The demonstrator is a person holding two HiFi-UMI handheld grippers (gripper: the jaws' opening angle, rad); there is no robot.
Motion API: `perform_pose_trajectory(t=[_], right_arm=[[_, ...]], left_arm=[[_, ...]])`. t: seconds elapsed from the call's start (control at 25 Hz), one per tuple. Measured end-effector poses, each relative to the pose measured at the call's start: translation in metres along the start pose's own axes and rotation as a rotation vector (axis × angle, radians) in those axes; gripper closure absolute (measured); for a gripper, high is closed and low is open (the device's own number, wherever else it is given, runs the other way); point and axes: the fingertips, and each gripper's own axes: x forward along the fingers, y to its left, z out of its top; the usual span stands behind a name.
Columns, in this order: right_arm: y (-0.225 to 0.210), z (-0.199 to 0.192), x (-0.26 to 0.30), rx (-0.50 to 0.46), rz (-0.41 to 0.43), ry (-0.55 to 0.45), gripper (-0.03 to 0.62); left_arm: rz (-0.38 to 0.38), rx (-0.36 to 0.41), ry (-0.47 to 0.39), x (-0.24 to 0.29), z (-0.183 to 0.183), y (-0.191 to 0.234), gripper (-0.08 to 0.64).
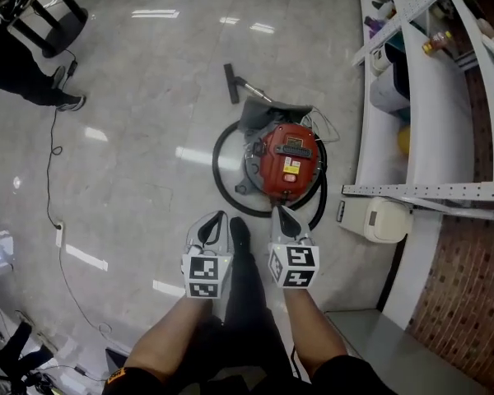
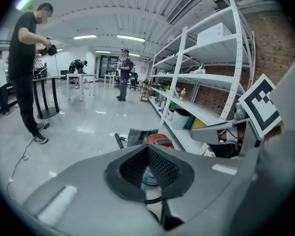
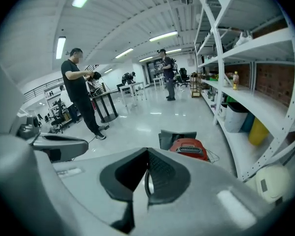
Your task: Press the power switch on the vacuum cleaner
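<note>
Standing close beside shelving (image 1: 418,97), the vacuum cleaner (image 1: 290,161) borders open floor (image 1: 140,138).

Each hand has a pale grey moulded gripper, the left gripper (image 1: 217,219) and the right gripper (image 1: 281,214), tapering to a dark tip and carrying a cube (image 1: 206,276) of black-and-white square markers at the back. Their jaws are lined with black pads (image 2: 163,169) of fine diamond mesh. The person wears a black short-sleeved top (image 1: 346,375) with a small orange patch (image 1: 114,376) at the left sleeve hem, black trousers (image 1: 249,303) and a dark shoe (image 1: 239,230)
</note>
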Motion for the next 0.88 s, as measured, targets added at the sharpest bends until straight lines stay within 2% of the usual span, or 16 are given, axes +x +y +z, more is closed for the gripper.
perform_pose_trajectory(t=[0.12,0.28,0.68,0.88], right_arm=[[0.023,0.004,-0.035,-0.014,-0.006,-0.052,0.6],[0.058,0.018,-0.076,-0.043,-0.014,-0.128,0.6],[0.167,-0.018,-0.203,-0.068,-0.016,-0.177,0.6],[0.198,-0.02,-0.246,-0.067,-0.001,-0.2,0.6]], left_arm=[[0.008,0.003,-0.052,-0.046,0.002,0.0,0.545],[-0.033,0.021,-0.136,-0.1,0.014,-0.003,0.545],[-0.047,0.047,-0.201,-0.255,-0.015,-0.007,0.545],[-0.035,0.05,-0.234,-0.31,-0.015,-0.004,0.545]])
